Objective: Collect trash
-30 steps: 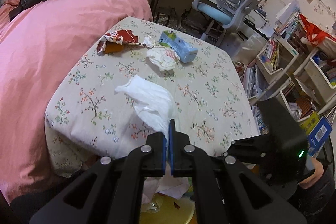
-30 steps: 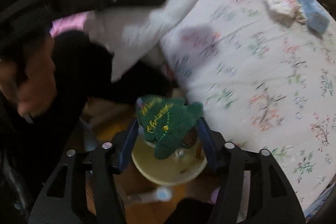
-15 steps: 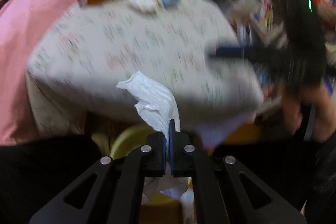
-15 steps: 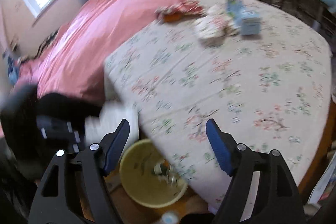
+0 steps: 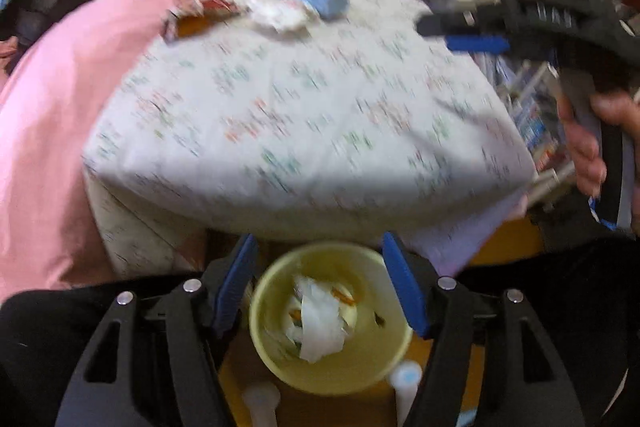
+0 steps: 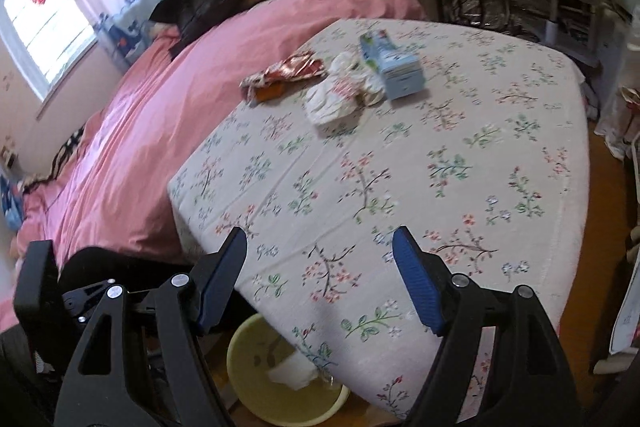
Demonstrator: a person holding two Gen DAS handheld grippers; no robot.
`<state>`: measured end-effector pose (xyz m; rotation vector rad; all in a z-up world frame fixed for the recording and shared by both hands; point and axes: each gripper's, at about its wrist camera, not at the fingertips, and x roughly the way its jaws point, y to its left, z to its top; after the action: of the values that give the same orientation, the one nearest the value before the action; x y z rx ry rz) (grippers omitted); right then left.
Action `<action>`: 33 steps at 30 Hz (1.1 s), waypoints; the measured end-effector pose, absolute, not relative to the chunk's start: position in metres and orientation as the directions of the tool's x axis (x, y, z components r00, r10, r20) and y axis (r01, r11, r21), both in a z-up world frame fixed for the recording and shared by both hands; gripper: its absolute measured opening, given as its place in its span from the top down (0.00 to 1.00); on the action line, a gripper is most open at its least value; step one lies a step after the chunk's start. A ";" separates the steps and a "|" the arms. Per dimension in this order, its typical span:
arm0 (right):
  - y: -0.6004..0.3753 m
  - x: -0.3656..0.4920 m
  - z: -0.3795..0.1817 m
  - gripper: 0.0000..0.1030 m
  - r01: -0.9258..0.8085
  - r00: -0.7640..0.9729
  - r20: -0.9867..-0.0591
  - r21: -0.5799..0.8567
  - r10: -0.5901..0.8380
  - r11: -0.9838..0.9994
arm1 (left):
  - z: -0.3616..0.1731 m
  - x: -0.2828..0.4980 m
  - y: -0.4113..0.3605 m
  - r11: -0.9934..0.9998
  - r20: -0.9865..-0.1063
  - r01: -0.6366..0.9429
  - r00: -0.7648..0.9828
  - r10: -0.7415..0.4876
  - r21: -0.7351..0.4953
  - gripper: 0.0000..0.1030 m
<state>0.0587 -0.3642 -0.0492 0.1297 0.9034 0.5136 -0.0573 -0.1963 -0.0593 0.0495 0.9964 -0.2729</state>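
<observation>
While we look down from both wrists, the biggest thing before us is the pink bedcover [image 6: 152, 115], and beside it the flowered mattress sheet [image 6: 460, 167]. On the far part of that sheet lie 3 pieces of trash close together: a blue and white carton [image 6: 394, 65], a crumpled white wrapper [image 6: 340, 95] touching it, and a red wrapper [image 6: 284, 73] just beside that one. Below the near edge of the sheet stands the yellow bin [image 5: 280, 359] on the floor, with a white tissue [image 5: 320, 323] lying inside it. Our left gripper [image 5: 318, 267] hangs over the bin; its jaws have just been opening and nothing sits between them. Our right gripper [image 6: 320, 259] is over the near part of the sheet, jaws spread wide and holding nothing. From the left wrist we also see the right hand [image 5: 588, 143] around its handle.
</observation>
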 end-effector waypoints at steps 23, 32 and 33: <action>-0.370 0.071 -0.054 0.30 -0.279 0.576 -0.703 0.309 0.416 0.909 | -0.019 -0.038 -0.142 0.995 -0.651 0.033 0.754 -0.085 -0.092 0.19; -0.355 0.074 -0.048 0.29 -0.295 0.590 -0.694 0.290 0.412 0.911 | -0.020 -0.026 -0.153 0.998 -0.615 0.062 0.787 -0.059 -0.016 0.12; -0.354 0.075 -0.047 0.29 -0.296 0.592 -0.692 0.290 0.413 0.910 | -0.021 -0.024 -0.154 0.998 -0.616 0.061 0.786 -0.054 -0.010 0.12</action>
<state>0.0754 -0.3538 -0.0469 0.1500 0.8420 0.4143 -0.0239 -0.1536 -0.0214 0.0106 0.6641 -0.0620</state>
